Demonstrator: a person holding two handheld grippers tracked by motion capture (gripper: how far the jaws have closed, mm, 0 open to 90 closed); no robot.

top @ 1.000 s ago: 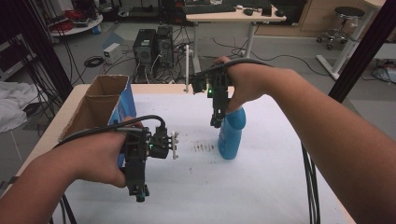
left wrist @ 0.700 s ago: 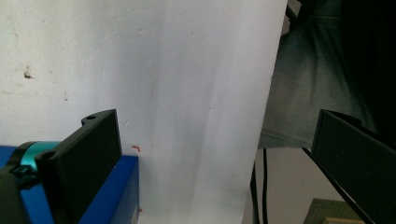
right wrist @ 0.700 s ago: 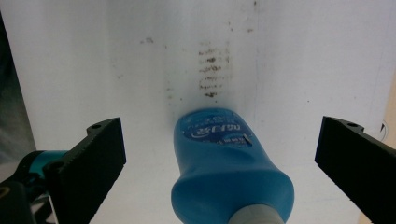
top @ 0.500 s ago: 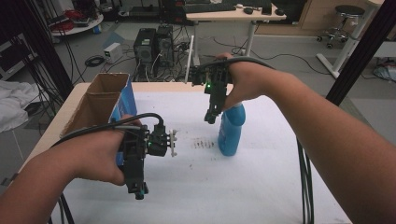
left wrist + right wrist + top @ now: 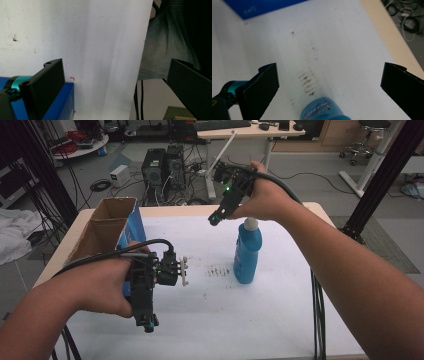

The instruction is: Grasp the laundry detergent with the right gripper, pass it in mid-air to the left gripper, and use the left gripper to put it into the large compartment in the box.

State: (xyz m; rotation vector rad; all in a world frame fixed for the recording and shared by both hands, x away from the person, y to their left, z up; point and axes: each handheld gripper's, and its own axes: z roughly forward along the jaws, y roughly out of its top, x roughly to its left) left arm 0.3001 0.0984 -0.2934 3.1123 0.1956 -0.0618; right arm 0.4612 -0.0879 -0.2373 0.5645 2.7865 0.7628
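The right hand-held gripper (image 5: 216, 218) hangs just above the blue bottle (image 5: 247, 251), jaws spread wide with nothing between them, probably lined up over the cap. Going by size: the white surface (image 5: 280, 320) carries an open cardboard box (image 5: 107, 227) at the far left, then the bottle upright near the middle. The left hand-held gripper (image 5: 148, 322) sits low beside the box, jaws apart too, likely just parked out of the way.
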